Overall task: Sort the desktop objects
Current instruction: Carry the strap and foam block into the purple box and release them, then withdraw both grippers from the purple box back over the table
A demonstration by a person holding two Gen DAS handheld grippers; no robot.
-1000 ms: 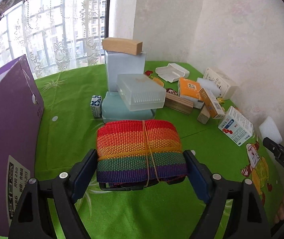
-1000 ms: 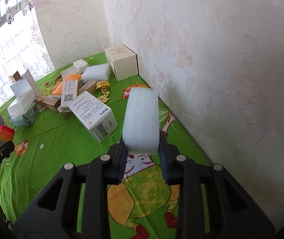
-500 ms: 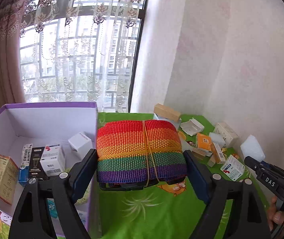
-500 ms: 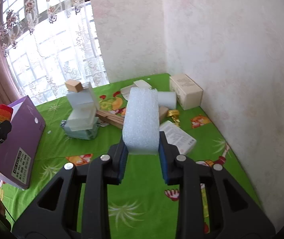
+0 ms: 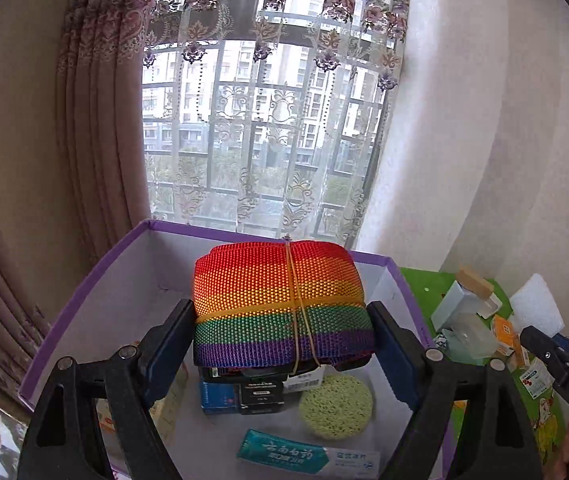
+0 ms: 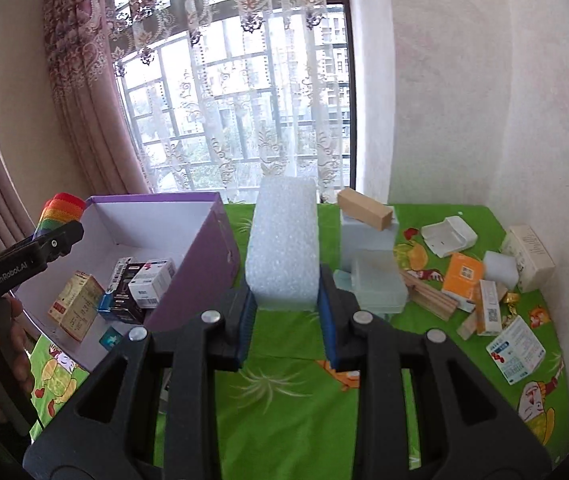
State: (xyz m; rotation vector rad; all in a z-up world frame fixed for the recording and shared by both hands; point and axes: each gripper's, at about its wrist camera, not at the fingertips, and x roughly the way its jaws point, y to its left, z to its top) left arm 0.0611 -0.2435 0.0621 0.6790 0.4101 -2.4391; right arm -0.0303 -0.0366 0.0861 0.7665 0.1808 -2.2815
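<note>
My left gripper (image 5: 282, 332) is shut on a rainbow striped webbing roll (image 5: 280, 300) bound with a rubber band, held above the open purple box (image 5: 84, 292). The roll also shows in the right wrist view (image 6: 60, 210) over the box (image 6: 204, 264). My right gripper (image 6: 284, 308) is shut on a white foam block (image 6: 284, 240), held above the green tablecloth (image 6: 284, 392) just right of the box. The foam shows in the left wrist view (image 5: 536, 308).
The box holds small cartons (image 6: 76, 304), a green sponge disc (image 5: 336, 404) and a toothpaste box (image 5: 304, 456). On the cloth to the right lie pale blue plastic cases (image 6: 376, 276), a wooden block (image 6: 364, 210), orange and white cartons (image 6: 464, 276). Wall at right, window behind.
My left gripper has carried the rainbow roll left and now holds it over the box interior. My right gripper has moved left with the foam block toward the box.
</note>
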